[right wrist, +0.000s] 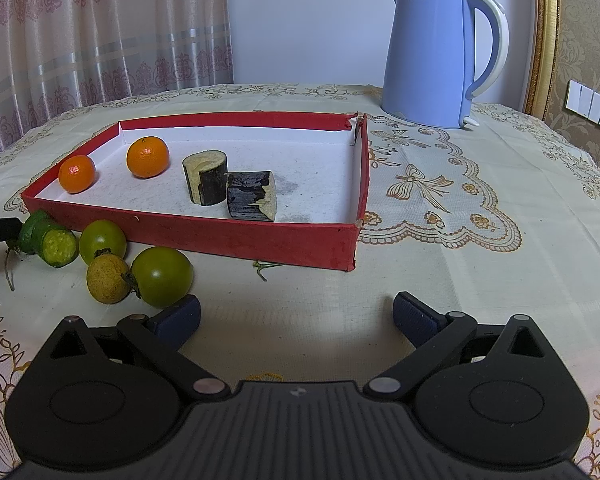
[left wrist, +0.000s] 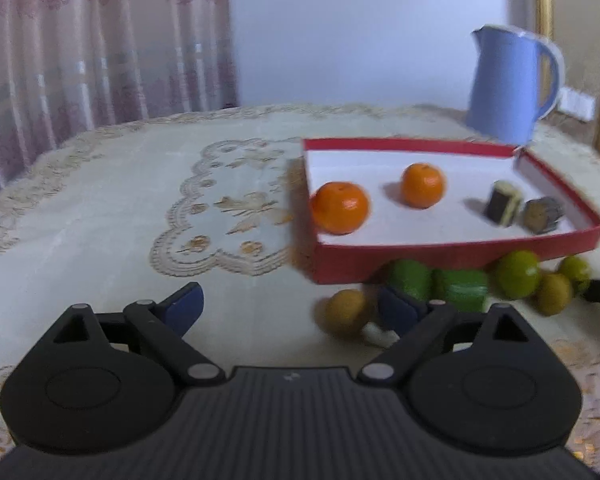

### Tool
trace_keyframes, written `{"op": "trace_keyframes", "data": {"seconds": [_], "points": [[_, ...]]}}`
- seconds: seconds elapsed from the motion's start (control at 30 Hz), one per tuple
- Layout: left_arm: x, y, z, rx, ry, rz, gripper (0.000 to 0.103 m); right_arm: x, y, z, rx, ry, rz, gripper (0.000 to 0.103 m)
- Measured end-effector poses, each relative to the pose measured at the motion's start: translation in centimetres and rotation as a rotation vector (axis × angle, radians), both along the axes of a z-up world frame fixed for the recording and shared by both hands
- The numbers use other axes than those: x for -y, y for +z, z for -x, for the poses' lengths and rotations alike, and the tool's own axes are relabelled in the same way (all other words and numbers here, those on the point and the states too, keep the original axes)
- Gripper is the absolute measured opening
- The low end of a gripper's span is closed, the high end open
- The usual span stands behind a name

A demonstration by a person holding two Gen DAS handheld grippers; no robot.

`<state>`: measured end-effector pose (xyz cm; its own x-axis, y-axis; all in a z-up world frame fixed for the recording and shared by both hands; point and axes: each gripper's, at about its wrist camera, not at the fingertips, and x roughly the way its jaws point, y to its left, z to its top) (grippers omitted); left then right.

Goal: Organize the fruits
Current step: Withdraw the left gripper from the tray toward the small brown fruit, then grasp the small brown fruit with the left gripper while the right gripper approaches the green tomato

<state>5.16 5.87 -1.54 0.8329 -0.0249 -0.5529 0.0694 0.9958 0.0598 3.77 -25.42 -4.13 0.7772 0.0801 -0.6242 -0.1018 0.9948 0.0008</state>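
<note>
A red box [right wrist: 260,240] with a white floor holds two oranges [right wrist: 147,157] [right wrist: 76,174] and two dark cut stalk pieces [right wrist: 205,178] [right wrist: 252,196]. Before its near wall lie a green cut piece [right wrist: 50,238], two green fruits [right wrist: 162,276] [right wrist: 102,241] and a yellow-brown fruit [right wrist: 108,279]. My right gripper [right wrist: 296,316] is open and empty over the cloth, right of these fruits. My left gripper [left wrist: 294,308] is open and empty, left of the box [left wrist: 440,256]; green pieces [left wrist: 436,286] and a yellow-brown fruit [left wrist: 344,312] lie by its right finger [left wrist: 400,308]. This view is blurred.
A blue electric kettle [right wrist: 432,56] stands behind the box at the back right. An embroidered cream tablecloth [right wrist: 480,240] covers the table. Curtains [right wrist: 80,40] hang behind on the left. A gold frame [right wrist: 544,40] and wall switches [right wrist: 590,104] are on the right.
</note>
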Motion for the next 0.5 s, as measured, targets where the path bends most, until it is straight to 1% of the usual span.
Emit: {"op": "trace_keyframes", "data": {"seconds": [0.03,0.07,0.13,0.2,0.27,0.4,0.47,0.5], "points": [[0.0,-0.1,0.0,-0.003,0.002,-0.013,0.093,0.0,0.0,0.0,0.0,0.0,0.0,0.103],[-0.1,-0.1,0.0,-0.007,-0.003,-0.007,0.091,0.0,0.0,0.0,0.0,0.0,0.0,0.103],[-0.6,-0.3,-0.1,-0.03,-0.006,0.02,0.091,0.0,0.0,0.0,0.0,0.0,0.0,0.103],[-0.8,-0.4,-0.3,-0.042,-0.014,0.04,0.087,-0.1,0.0,0.0,0.0,0.0,0.0,0.103],[-0.2,-0.6,-0.5,-0.05,-0.024,0.019,0.077,-0.2,0.0,0.0,0.0,0.0,0.0,0.103],[0.8,-0.6,-0.6,-0.039,-0.053,-0.004,0.064,0.0,0.0,0.0,0.0,0.0,0.0,0.103],[0.8,-0.6,-0.7,-0.038,-0.076,0.014,0.048,0.0,0.0,0.0,0.0,0.0,0.0,0.103],[0.8,-0.6,-0.6,-0.035,-0.094,0.021,0.045,0.0,0.0,0.0,0.0,0.0,0.001,0.103]]}}
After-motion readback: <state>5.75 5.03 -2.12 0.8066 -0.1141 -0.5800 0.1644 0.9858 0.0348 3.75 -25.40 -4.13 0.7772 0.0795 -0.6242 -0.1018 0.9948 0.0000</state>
